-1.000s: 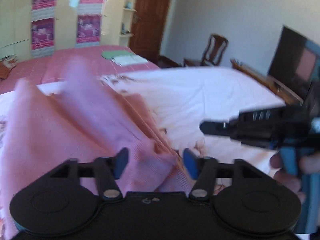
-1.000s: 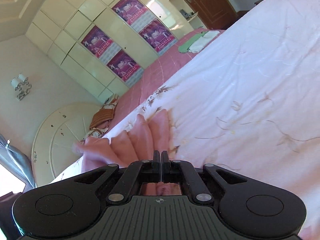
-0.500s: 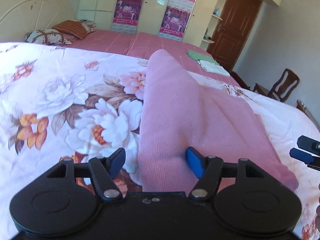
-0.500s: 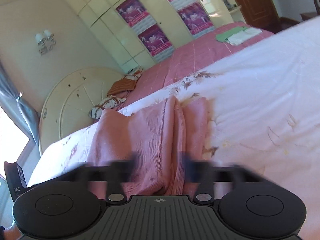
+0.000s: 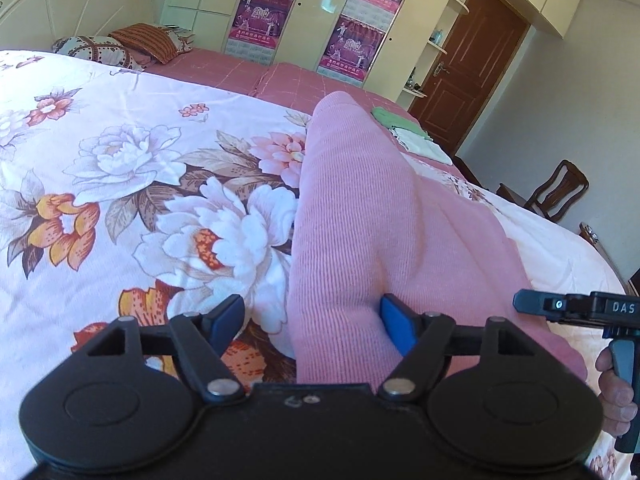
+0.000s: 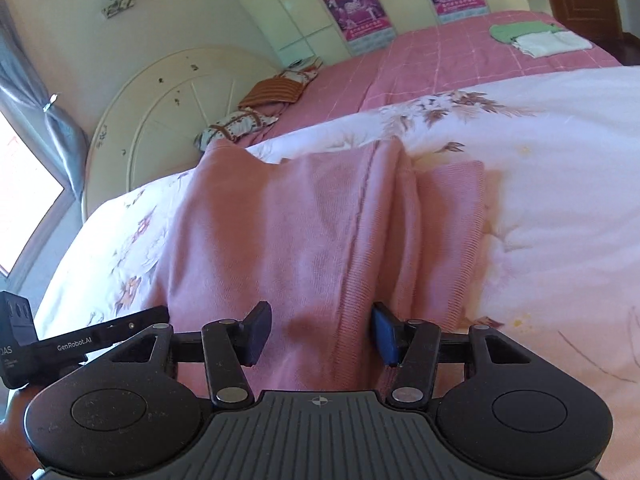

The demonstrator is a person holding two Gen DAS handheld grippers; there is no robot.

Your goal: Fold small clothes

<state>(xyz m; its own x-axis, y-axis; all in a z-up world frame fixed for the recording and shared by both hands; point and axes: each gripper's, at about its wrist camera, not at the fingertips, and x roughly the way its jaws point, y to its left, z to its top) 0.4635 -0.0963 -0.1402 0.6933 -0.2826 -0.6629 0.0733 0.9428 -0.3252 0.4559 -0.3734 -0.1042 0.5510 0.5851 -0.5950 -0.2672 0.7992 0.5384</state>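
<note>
A pink knit garment point(image 5: 380, 220) lies in long folds on the floral bedspread point(image 5: 140, 200). My left gripper point(image 5: 308, 320) straddles its near left edge. Its jaws are opening; the right pad point(image 5: 394, 320) touches the cloth and the left pad stands over the bedspread. In the right wrist view the same garment point(image 6: 300, 220) runs away from my right gripper point(image 6: 320, 334). Those jaws are closing with a ridge of the cloth between them, and the pads are not pressing on it. A hand holds the right gripper at the left wrist view's right edge.
A second bed with a pink cover lies beyond, with folded green and white clothes point(image 6: 536, 38) and pillows point(image 5: 120, 46) on it. A round headboard point(image 6: 168, 120) stands at the left, a wooden chair point(image 5: 556, 192) and a brown door at the right.
The garment was bunched up and blurred a second ago, with my right gripper shut. Now it lies spread on the bed and the right jaws stand apart. Both views have swung toward the headboard.
</note>
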